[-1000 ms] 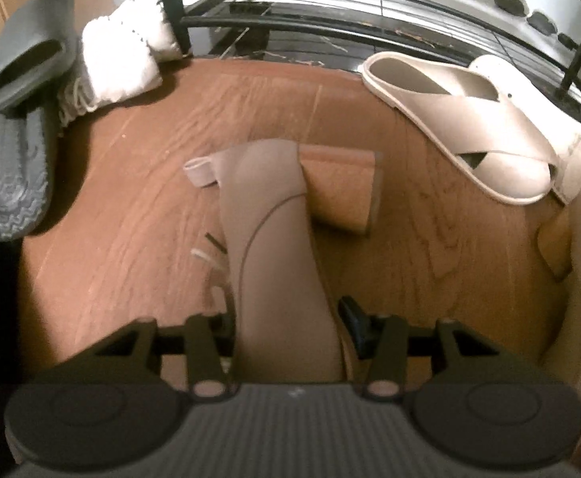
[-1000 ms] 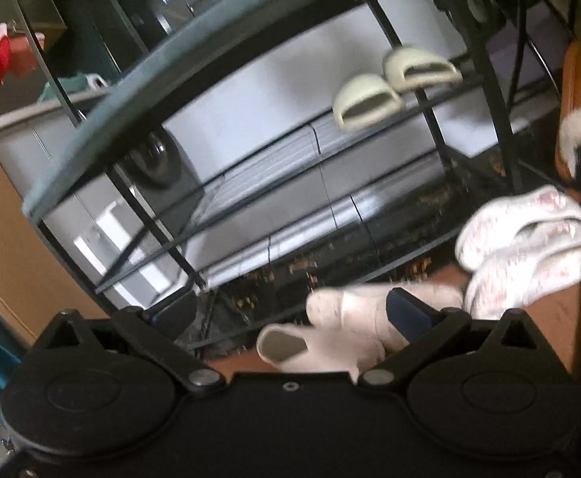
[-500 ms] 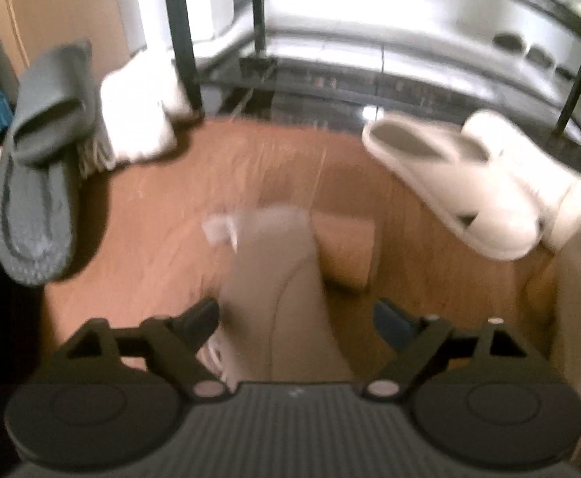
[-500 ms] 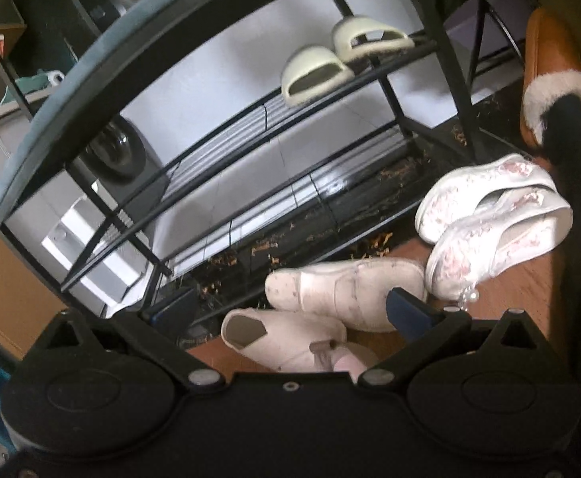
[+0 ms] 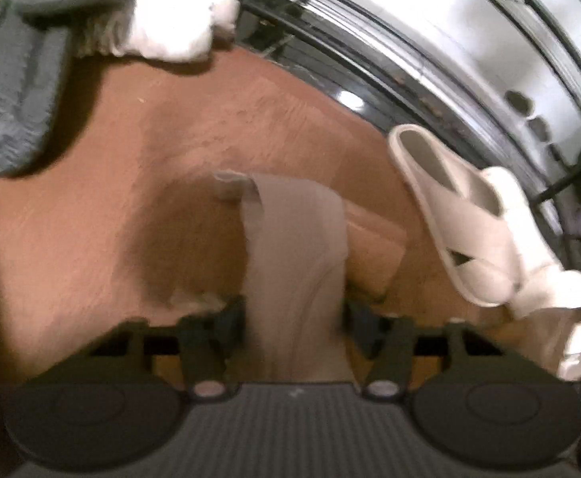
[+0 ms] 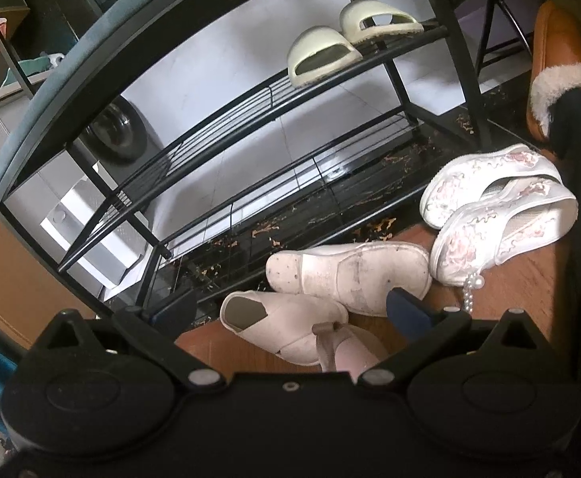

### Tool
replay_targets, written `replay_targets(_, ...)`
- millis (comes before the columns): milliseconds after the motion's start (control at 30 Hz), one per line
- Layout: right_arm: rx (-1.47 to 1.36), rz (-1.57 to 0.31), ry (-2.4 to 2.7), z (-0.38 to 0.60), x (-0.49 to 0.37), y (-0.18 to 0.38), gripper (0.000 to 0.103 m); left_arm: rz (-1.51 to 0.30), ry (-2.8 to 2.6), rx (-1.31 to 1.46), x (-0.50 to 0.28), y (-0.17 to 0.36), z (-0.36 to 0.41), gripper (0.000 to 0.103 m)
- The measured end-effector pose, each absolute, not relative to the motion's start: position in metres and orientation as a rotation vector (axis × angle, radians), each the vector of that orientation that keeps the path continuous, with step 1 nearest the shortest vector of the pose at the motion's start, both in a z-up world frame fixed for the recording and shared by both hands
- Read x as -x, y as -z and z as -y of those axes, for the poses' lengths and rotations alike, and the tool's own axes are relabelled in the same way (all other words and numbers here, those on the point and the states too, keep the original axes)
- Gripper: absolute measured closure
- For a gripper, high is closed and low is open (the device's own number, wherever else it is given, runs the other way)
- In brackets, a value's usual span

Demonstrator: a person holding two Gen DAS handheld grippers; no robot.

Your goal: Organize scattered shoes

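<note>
A beige ankle boot (image 5: pixel 298 247) with a block heel (image 5: pixel 374 255) lies on the brown wood floor in the left wrist view. Its shaft runs between the fingers of my left gripper (image 5: pixel 294 310), whose jaws are closing with both pads against the shaft. In the right wrist view, my right gripper (image 6: pixel 290 310) hangs open above a cream cross-strap sandal (image 6: pixel 282 322) and a white shoe (image 6: pixel 350 271) lying sole up. It touches neither. The black wire shoe rack (image 6: pixel 330 75) stands behind them with two pale slides (image 6: pixel 322 55) on a shelf.
A cream sandal (image 5: pixel 462 215) lies right of the boot, a grey slide (image 5: pixel 7 91) and a white fluffy slipper (image 5: pixel 175 12) at upper left. Two white embroidered shoes (image 6: pixel 489 183) sit right of the rack. A person's foot in a fur-lined brown slipper (image 6: pixel 557 51) stands far right.
My left gripper opened wide off the boot, then closed on its shaft again while swinging and rolling. The right gripper dipped, bringing the shoes on the floor into fuller view.
</note>
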State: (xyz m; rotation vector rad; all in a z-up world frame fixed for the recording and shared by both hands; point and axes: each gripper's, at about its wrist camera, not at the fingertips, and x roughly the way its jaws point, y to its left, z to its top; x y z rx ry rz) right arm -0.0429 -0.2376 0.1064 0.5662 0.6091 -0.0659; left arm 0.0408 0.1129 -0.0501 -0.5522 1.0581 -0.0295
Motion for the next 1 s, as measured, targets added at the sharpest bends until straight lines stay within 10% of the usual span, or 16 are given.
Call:
replay_targets(767,-0.564,-0.64,0.067,0.252,0.047,-0.094,0.0,-0.984,0.328,0.34,-0.019,0.006,-0.013,0.077)
replay_targets(867,-0.532,-0.636,0.041,0.25,0.05,-0.088,0.0,-0.91,0.288,0.384,-0.01,-0.013,-0.034,0.052)
replay_targets(933,-0.507,-0.638,0.006,0.245,0.051,-0.084,0.0,-0.841,0.22,0.404,-0.003,-0.027,-0.048,0.01)
replay_targets(1000,-0.442,-0.661,-0.081,0.225,0.048,-0.076,0.0,-0.741,0.124,0.435,0.007,-0.042,-0.068,0.005)
